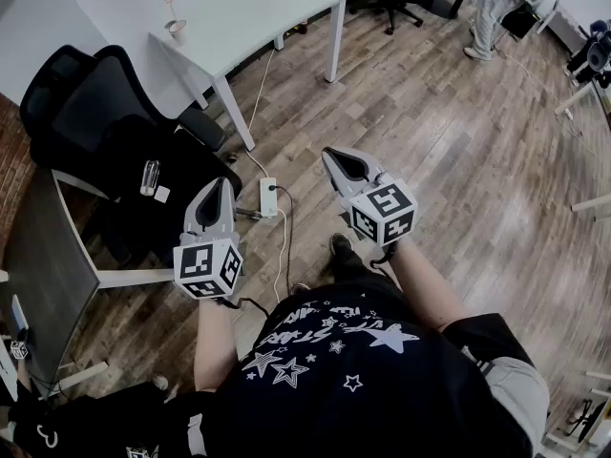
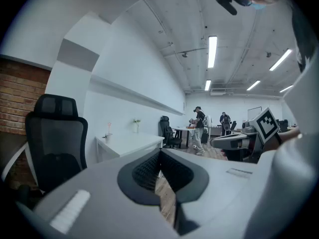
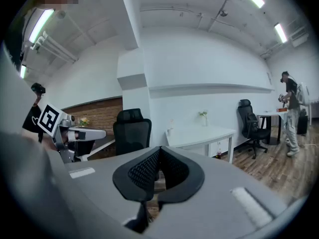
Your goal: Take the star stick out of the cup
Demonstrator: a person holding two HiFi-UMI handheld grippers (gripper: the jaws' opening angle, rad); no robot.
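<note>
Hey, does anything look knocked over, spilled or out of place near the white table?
Nothing stands out. The cup stands upright on the white table with the stick in it, no spill visible. Only a power strip and its cable lie loose on the wooden floor.

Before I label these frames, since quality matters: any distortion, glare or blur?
Head view: sharp, evenly lit, floor lines bowed. Left gripper view: fisheye, dark corners, ceiling lights glaring, left tool soft. Right gripper view: same fisheye and dark corners.
</note>
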